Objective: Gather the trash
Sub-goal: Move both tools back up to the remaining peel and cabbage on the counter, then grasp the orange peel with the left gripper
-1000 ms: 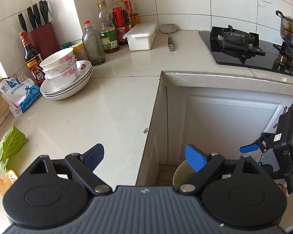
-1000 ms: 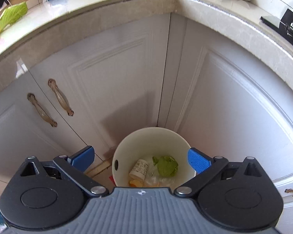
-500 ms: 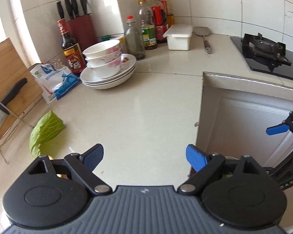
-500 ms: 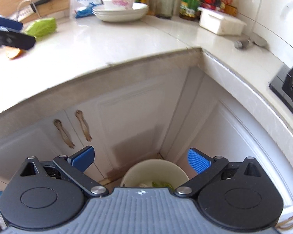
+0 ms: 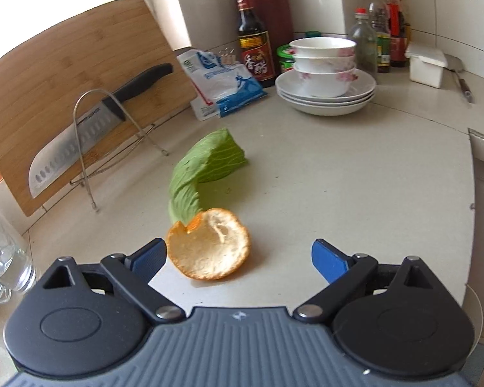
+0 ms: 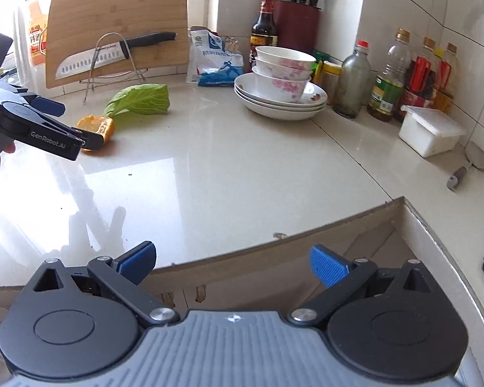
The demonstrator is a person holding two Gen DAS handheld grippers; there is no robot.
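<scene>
An orange peel (image 5: 208, 246) lies on the pale counter (image 5: 355, 177), white inside up, with a green cabbage leaf (image 5: 206, 164) just behind it. My left gripper (image 5: 238, 259) is open and low over the counter, the peel between its fingers, close to the left fingertip. In the right wrist view the left gripper (image 6: 64, 119) is at the far left beside the peel (image 6: 96, 129) and leaf (image 6: 142, 100). My right gripper (image 6: 232, 259) is open and empty, above the counter's front edge.
A cutting board (image 5: 64, 84) with a knife (image 5: 90, 119) on a wire rack stands at the left. A salt bag (image 5: 222, 87), a sauce bottle (image 5: 253, 35), stacked bowls on plates (image 5: 326, 77), several bottles and a white box (image 5: 426, 67) line the back. A glass jar (image 5: 0, 258) stands at far left.
My left gripper has swung left from the cabinet corner and come down around the orange peel. My right gripper has risen from the bin by the cabinets to counter height.
</scene>
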